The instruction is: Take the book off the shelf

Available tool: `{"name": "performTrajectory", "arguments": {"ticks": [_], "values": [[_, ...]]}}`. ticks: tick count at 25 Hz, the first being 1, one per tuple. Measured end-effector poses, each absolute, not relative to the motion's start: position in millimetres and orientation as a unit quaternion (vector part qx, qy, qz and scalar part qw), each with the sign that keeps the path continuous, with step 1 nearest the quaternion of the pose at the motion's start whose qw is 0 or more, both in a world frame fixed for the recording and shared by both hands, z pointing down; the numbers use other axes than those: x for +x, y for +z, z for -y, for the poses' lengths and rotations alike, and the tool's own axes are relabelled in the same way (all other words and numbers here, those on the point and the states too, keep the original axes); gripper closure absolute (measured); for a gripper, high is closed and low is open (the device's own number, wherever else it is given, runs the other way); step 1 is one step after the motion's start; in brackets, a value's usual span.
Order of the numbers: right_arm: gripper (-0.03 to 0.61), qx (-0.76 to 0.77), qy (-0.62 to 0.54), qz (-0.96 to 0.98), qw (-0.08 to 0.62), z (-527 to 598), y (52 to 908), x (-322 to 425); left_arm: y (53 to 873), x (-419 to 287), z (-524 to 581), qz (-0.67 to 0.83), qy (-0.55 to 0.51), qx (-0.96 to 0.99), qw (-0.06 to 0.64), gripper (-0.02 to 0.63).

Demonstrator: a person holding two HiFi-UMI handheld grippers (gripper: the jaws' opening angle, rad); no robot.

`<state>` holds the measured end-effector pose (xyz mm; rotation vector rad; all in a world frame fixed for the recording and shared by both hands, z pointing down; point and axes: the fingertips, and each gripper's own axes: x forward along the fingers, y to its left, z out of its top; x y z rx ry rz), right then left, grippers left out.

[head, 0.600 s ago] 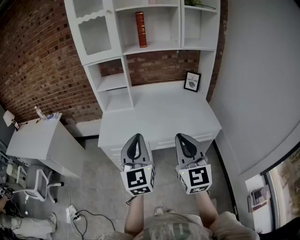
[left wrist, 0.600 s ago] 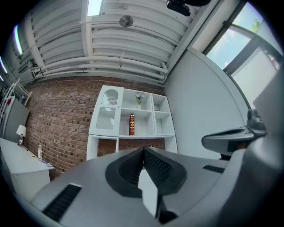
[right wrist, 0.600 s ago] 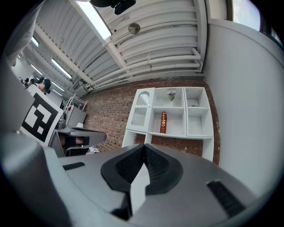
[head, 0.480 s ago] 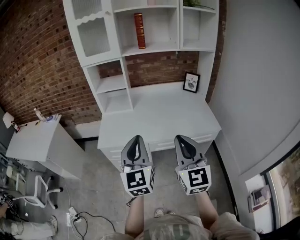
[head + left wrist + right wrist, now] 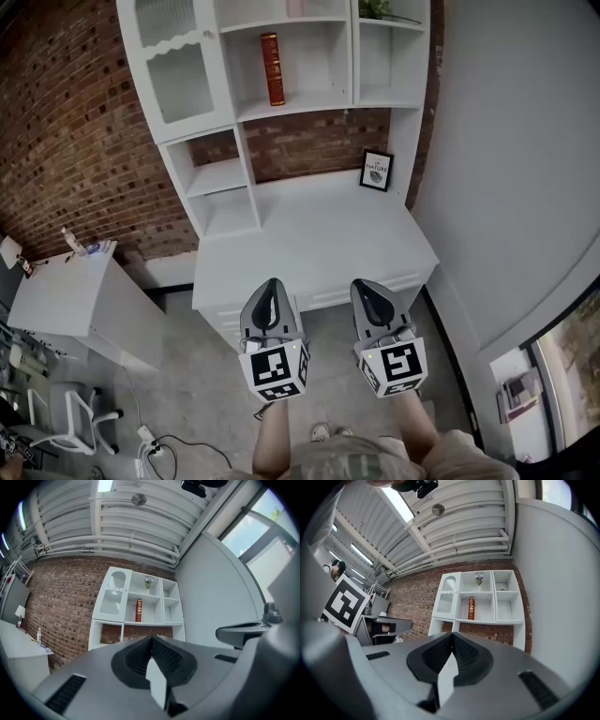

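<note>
A red book [image 5: 272,68] stands upright on an upper shelf of the white shelf unit [image 5: 234,150] over the desk. It also shows far off as the red book [image 5: 138,610] in the left gripper view and as the red book [image 5: 471,608] in the right gripper view. My left gripper [image 5: 270,286] and right gripper [image 5: 366,288] hang side by side in front of the desk's near edge, both shut and empty, well short of the book. Their jaws meet at the tips: left gripper [image 5: 152,638], right gripper [image 5: 452,635].
A white desk [image 5: 309,244] stands against a brick wall, with a small framed picture [image 5: 377,170] at its back right. A second white table [image 5: 75,291] stands to the left, an office chair [image 5: 66,412] and cables on the floor beyond it. A grey wall closes the right side.
The head view has shifted slightly: the shelf and desk sit a little lower and left in the picture. Both grippers keep their places, shut.
</note>
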<state>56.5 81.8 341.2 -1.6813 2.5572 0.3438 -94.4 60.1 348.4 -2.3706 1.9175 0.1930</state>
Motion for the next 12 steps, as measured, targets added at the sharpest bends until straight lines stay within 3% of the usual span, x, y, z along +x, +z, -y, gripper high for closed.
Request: {"name": "performTrajectory", "arguments": {"ticks": [12], "values": [[0.564,-0.571,0.108,-0.814,0.019,-56,347,36,343,-128,-33,-0.613,0.078,-0.785,0.044,0.603]]}}
